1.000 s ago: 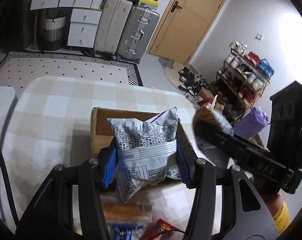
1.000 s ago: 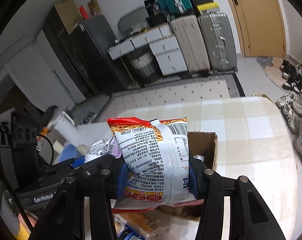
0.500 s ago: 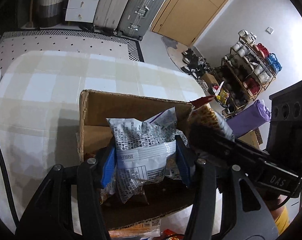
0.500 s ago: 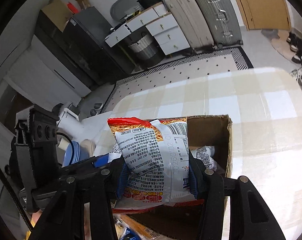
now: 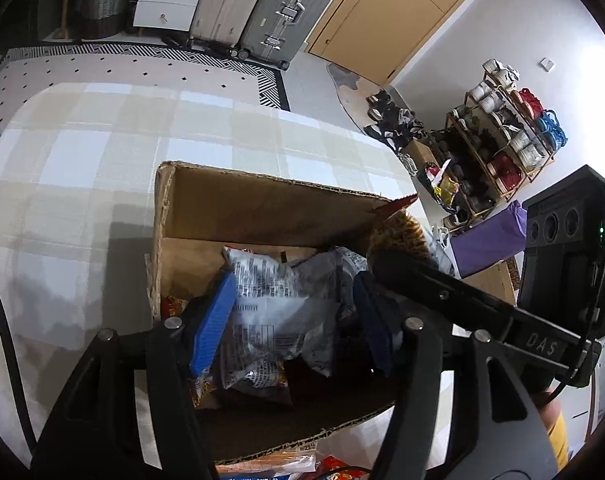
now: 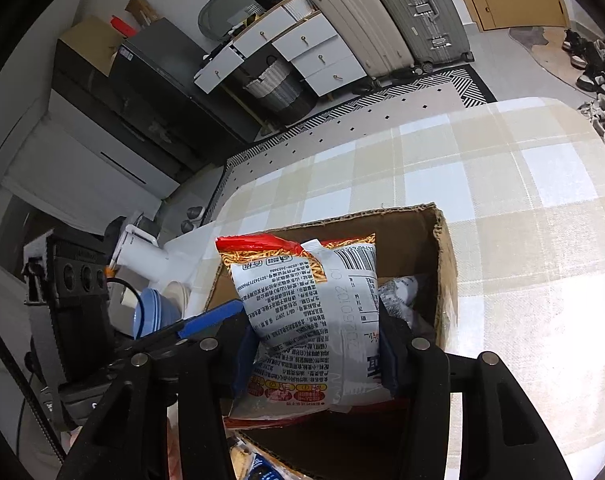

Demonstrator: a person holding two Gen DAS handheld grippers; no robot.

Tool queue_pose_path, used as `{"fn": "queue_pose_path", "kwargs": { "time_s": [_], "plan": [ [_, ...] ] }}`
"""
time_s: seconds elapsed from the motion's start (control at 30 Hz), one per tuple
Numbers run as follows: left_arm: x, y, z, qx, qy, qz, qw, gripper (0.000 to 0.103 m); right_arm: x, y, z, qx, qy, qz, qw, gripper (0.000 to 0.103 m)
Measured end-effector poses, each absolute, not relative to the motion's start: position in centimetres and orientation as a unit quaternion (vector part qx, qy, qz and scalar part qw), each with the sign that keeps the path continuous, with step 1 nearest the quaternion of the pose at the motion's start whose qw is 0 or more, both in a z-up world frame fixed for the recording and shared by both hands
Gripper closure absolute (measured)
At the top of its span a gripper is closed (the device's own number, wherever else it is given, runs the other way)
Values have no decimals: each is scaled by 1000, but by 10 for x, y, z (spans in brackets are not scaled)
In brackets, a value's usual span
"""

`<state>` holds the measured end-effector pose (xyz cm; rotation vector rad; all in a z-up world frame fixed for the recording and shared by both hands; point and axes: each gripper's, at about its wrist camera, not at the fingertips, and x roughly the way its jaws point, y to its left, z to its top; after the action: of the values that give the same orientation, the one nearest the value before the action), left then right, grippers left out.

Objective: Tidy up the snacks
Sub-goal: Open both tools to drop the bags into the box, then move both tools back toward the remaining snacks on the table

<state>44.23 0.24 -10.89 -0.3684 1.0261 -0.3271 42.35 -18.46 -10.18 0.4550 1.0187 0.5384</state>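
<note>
My left gripper [image 5: 290, 316] jaws are opening, dropping the grey snack packet [image 5: 280, 316] into the cardboard box [image 5: 262, 208]; my right gripper [image 6: 316, 350], opening around the noodle packet [image 6: 314, 320], should lower before releasing.

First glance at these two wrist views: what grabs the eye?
The red-and-silver noodle packet, upright in the right gripper over the open cardboard box on the checked tablecloth. In the left view, a silver snack bag sits inside the box between the left gripper's opening jaws.

"DAS" on the right gripper [image 5: 376, 280].
</note>
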Motion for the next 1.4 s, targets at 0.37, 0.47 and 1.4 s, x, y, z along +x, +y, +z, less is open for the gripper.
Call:
{"fn": "queue_pose_path", "kwargs": {
  "time_s": [0.37, 0.47, 1.4],
  "plan": [
    [419, 5, -78, -148, 457, -139, 866, 28, 415, -183, -92, 190, 461, 240, 833, 41],
    [413, 8, -72, -151, 456, -142, 866, 27, 410, -185, -85, 186, 449, 242, 840, 40],
    [226, 2, 28, -100, 351, -133, 922, 22, 199, -212, 26, 106, 243, 223, 938, 12]
  ]
}}
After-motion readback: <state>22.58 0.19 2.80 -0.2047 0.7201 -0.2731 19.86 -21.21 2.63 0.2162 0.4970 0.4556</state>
